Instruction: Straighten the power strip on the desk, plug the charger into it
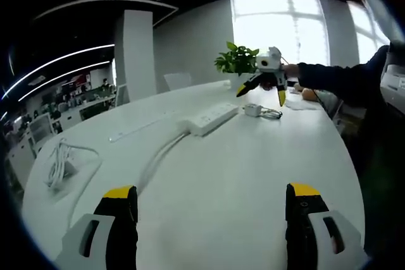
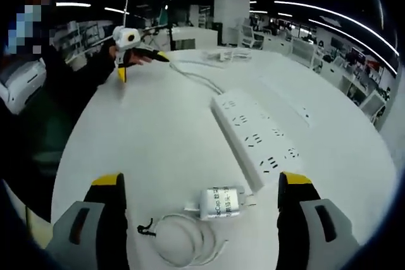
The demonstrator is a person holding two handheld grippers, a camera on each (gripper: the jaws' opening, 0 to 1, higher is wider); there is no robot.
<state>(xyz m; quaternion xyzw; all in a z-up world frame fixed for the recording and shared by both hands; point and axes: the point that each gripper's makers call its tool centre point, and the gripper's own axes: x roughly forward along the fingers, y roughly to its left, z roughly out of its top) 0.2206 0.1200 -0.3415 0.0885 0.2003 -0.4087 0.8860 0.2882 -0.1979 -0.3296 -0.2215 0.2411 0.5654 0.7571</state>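
A long white power strip (image 1: 212, 118) lies at an angle on the white desk (image 1: 253, 175), its cord (image 1: 158, 156) curving toward me. Just right of it sits a small white charger (image 1: 253, 110) with a coiled cable. My left gripper (image 1: 212, 197) is open, low over bare desk well short of the strip. My right gripper (image 1: 262, 95) hovers open just beyond the charger. In the right gripper view, the charger (image 2: 219, 202) lies on its side between the open jaws of the right gripper (image 2: 201, 179), beside the end of the power strip (image 2: 256, 134). The left gripper (image 2: 140, 66) is open far across the desk.
A potted green plant (image 1: 237, 60) stands behind the strip. A loose bundle of white cable (image 1: 60, 162) lies at the desk's left edge. A person's dark sleeve (image 1: 335, 80) reaches in from the right. Office desks and chairs (image 2: 253, 33) fill the background.
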